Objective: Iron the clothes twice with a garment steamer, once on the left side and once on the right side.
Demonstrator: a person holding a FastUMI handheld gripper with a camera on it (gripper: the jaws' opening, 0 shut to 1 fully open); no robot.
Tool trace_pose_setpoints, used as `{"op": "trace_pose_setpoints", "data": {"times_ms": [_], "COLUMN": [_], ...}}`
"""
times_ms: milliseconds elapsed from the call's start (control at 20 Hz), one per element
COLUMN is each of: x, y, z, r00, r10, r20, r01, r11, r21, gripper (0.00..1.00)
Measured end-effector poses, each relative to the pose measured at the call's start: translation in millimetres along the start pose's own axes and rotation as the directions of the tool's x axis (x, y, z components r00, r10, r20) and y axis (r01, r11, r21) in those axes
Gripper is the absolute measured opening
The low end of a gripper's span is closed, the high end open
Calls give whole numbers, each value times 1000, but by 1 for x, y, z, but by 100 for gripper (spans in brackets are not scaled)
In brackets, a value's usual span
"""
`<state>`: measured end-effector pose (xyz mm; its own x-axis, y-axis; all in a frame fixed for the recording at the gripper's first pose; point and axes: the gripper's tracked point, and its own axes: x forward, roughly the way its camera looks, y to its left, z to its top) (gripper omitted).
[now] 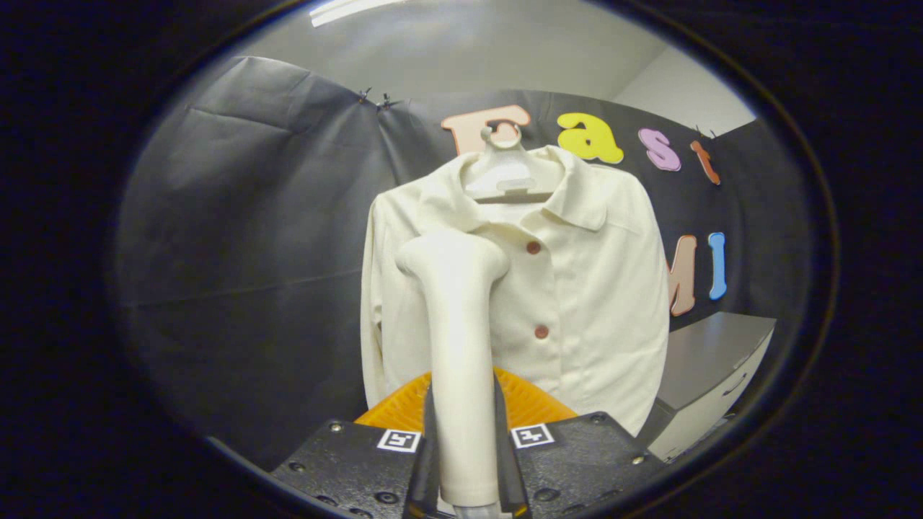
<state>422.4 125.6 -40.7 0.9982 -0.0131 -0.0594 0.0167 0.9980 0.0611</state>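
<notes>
The tool is clamped on the steamer, both fingers pressed against the sides of its handle, which rises straight up between them. The steamer's head sits at twelve o'clock from the fingers, over the shirt at chest height, on the panel at nine o'clock of the buttons. Whether the head touches the cloth or hangs just in front of it, I cannot tell from here.

The worry I would have is the grip. The handle is smooth and tall, held only low down, so a sideways drag across the fabric could lever it round in the fingers and tilt the head off the panel. The shirt hangs loose on a single hanger, hooked up near the booth wall; pushing too hard would likely swing it away or twist it, and the pass would skim air instead of cloth. The buttons could also catch the head if the stroke strays toward three o'clock.

The shirt itself is cream, collared, long-sleeved, fastened with reddish-brown buttons down the front, sleeves hanging at each side. It looks fairly smooth, soft and light. A grey desk stands beyond it at four o'clock.
</notes>
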Motion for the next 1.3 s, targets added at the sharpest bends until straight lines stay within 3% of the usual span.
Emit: {"op": "trace_pose_setpoints", "data": {"times_ms": [400,750,1300], "x": [16,11,1], "y": [2,6,11], "z": [-89,-166,-248], "r00": [983,943,886], "r10": [-3,7,36], "r20": [-181,-334,-462], "r01": [7,16,20], "r11": [1000,998,993], "r21": [19,66,117], "gripper": [32,32,32]}}
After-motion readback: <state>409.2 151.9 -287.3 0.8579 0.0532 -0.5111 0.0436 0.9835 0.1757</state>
